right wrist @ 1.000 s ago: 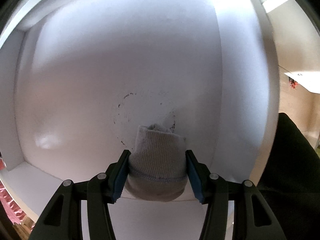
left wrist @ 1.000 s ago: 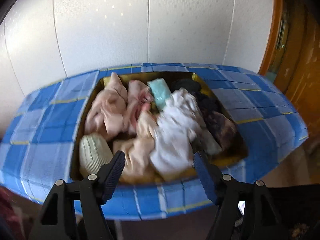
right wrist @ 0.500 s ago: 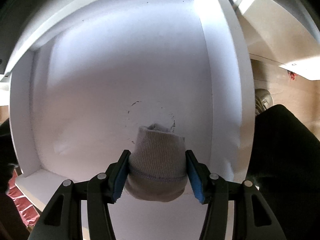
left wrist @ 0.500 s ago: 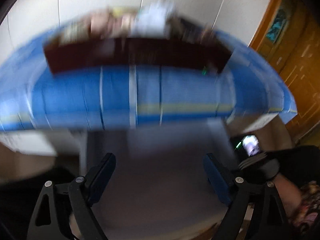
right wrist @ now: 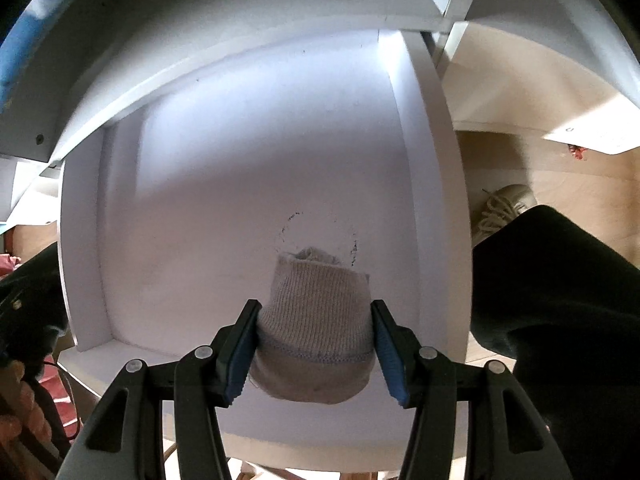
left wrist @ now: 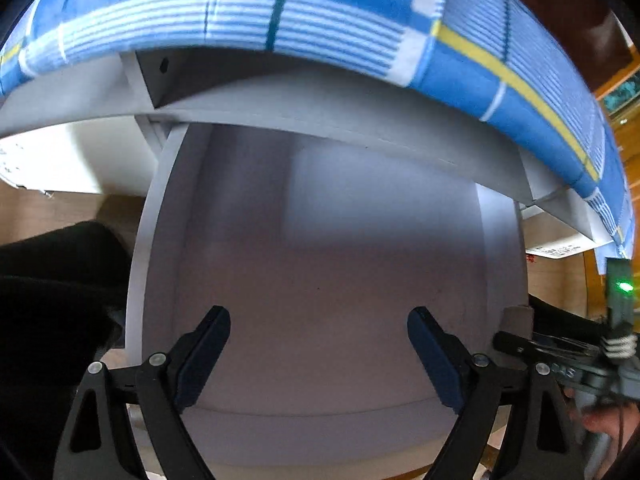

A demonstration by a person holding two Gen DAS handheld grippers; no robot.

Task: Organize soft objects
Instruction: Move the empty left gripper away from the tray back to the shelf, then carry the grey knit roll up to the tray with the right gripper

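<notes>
Placing step. Right claw point(right wrist: 314, 350) clamped on sock point(right wrist: 316, 320), poised over white drawer point(right wrist: 200, 208) floor. Left claw point(left wrist: 318, 356) wide apart, holding nothing, facing same drawer. Next: lower, release sock.

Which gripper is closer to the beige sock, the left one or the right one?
Right. The right gripper is shut on the beige sock. The left gripper is open over the white drawer, with no sock in its view.
</notes>
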